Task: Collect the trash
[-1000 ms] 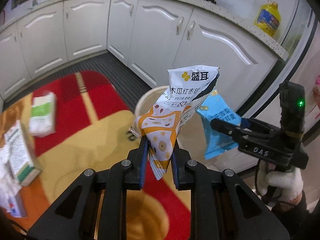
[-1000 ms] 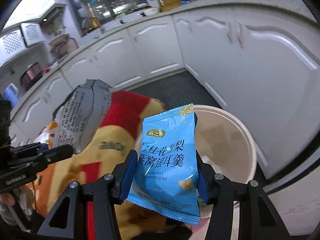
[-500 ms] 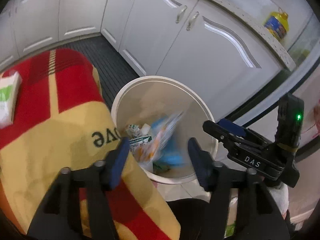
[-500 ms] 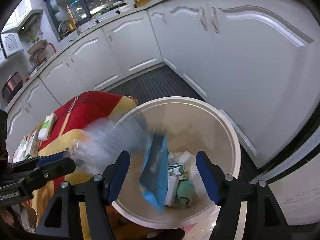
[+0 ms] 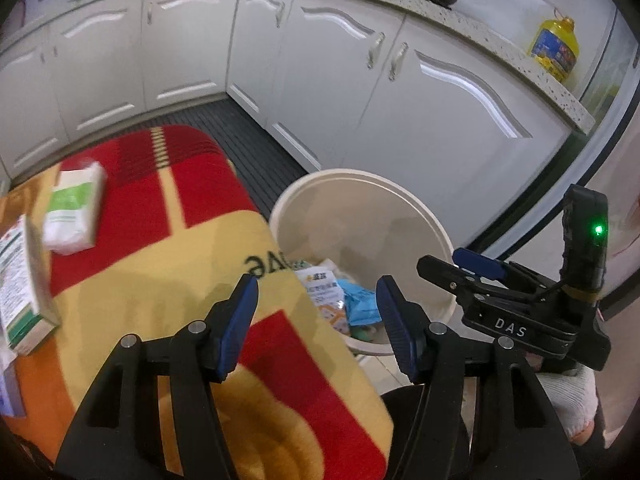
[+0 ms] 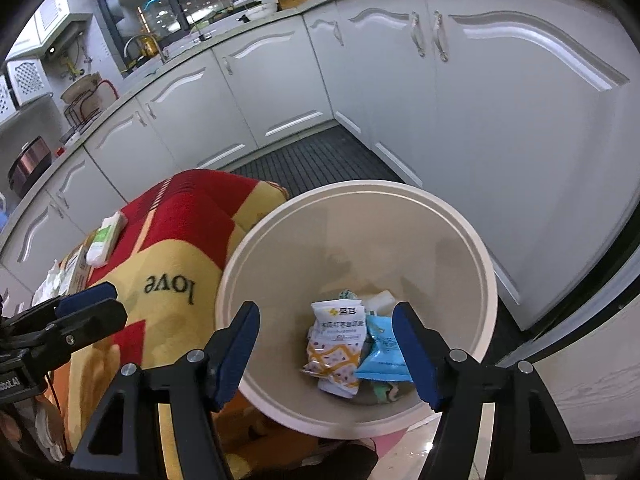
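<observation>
Now both of my claws hang over the cream trash bin (image 6: 472,240), and neither one holds anything. My left gripper (image 5: 316,320) stands with its blue pads well apart and only air between them, above the edge of the red and yellow blanket (image 5: 152,264) where it meets the bin. My right gripper (image 6: 326,350) is spread wide too, straddling the mouth of the bin, nothing touching its pads. Down at the bottom of the bin lies the white and orange snack packet (image 6: 338,344), and just beside it, touching, the blue snack packet (image 6: 384,356), both resting on other scraps. On the blanket, well apart from the bin, I see a small green and white tissue pack (image 5: 74,208) and a green and white carton (image 5: 22,280) near the left edge. White kitchen cabinets (image 5: 420,112) run behind the bin, with a yellow oil bottle (image 5: 554,50) on the counter.
</observation>
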A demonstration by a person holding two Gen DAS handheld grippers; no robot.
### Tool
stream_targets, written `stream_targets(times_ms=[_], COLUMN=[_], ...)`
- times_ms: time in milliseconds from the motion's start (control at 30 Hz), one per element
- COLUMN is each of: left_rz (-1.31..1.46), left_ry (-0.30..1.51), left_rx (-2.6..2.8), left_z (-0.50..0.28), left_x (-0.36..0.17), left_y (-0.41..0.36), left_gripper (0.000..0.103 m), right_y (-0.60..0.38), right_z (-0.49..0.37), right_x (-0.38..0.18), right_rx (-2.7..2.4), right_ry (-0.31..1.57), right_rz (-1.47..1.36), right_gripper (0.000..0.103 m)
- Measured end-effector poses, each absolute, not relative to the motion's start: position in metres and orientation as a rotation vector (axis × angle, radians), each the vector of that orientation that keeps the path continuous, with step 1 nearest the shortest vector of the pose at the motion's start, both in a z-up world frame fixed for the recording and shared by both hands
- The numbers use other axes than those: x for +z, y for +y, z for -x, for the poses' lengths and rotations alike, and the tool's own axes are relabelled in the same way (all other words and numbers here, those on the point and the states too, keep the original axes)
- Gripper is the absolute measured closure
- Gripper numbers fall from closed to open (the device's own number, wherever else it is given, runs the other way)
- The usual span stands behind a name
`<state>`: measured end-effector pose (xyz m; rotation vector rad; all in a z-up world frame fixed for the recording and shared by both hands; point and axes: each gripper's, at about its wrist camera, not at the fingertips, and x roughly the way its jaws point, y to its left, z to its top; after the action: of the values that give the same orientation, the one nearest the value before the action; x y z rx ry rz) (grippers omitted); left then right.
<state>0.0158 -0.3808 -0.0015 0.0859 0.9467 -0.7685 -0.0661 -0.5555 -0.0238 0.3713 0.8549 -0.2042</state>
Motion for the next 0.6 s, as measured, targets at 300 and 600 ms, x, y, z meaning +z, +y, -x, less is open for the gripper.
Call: stream_targets(times_ms=[300,600], left_rz=[-0.072,-0.065], left_ry=[0.862,0.79], left_rx=[-0.682,-0.576], left_z=[-0.004,0.005], left_x=[0.015,0.03], left_y=[-0.338,-0.281], left_gripper=[0.043,0.043], right_y=[-0.523,-0.471], right_z=[0.066,0.054], right_x=[-0.005,0.013], right_rx=[-0.15,-0.055], right_ry=[0.837,0.815], right_rz=[-0.344,-0.295], right_gripper=[0.033,0.032])
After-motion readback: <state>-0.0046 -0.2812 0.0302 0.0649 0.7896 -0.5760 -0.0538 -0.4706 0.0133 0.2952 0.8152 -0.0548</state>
